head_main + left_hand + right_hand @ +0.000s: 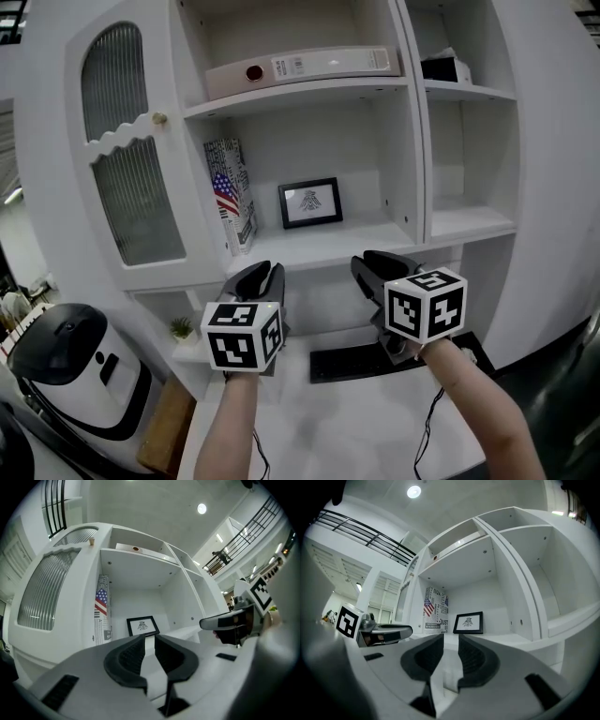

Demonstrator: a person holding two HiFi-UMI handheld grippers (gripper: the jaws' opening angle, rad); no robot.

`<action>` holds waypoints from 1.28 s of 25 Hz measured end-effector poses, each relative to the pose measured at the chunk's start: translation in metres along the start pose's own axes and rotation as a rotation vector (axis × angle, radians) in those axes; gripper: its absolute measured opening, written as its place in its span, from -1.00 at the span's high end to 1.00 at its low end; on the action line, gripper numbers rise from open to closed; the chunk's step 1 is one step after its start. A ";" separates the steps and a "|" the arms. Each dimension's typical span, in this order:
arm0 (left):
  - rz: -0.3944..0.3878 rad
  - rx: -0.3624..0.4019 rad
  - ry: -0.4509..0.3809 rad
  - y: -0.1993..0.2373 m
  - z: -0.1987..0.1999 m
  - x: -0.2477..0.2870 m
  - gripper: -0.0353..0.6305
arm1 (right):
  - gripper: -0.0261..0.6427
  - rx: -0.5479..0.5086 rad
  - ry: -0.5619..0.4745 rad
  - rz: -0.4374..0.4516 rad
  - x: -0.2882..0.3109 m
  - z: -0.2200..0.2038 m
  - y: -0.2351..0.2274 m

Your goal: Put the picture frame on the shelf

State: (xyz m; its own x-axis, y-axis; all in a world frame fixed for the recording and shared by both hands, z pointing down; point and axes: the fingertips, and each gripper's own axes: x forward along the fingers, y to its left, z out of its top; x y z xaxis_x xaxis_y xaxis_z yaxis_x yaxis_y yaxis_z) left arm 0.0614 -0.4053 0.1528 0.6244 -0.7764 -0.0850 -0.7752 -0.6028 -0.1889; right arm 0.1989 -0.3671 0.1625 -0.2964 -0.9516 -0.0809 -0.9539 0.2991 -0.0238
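A small black picture frame (310,203) with a white print stands upright at the back of the middle shelf (328,246) of a white cabinet. It also shows in the left gripper view (142,626) and the right gripper view (468,622). Both grippers are held level in front of and below that shelf, apart from the frame. My left gripper (267,272) (149,637) is open, with a narrow gap and nothing between its jaws. My right gripper (375,261) (451,637) is open too, and empty.
A flag-printed book (230,192) leans at the shelf's left. A binder (300,67) lies on the shelf above. A ribbed-glass door (127,150) closes the left compartment. A dark flat object (347,361) lies on the counter below, and a white appliance (70,366) stands lower left.
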 end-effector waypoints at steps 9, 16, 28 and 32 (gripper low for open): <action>0.009 -0.050 0.051 -0.007 -0.055 -0.028 0.74 | 0.66 0.072 0.025 -0.008 -0.029 -0.045 0.000; 0.041 -0.090 0.070 -0.008 -0.090 -0.050 0.78 | 0.69 0.061 0.054 -0.034 -0.052 -0.078 0.003; 0.056 -0.196 0.100 -0.031 -0.151 -0.080 0.81 | 0.89 0.134 0.118 -0.096 -0.083 -0.146 0.011; 0.057 -0.212 0.121 -0.041 -0.171 -0.089 0.81 | 0.92 0.183 0.150 -0.116 -0.095 -0.173 0.012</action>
State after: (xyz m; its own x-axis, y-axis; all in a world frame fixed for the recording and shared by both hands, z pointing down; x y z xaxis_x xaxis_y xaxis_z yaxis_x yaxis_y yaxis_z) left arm 0.0212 -0.3429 0.3357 0.5729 -0.8191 0.0309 -0.8196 -0.5724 0.0236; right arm 0.2076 -0.2857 0.3425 -0.2020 -0.9760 0.0816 -0.9617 0.1819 -0.2049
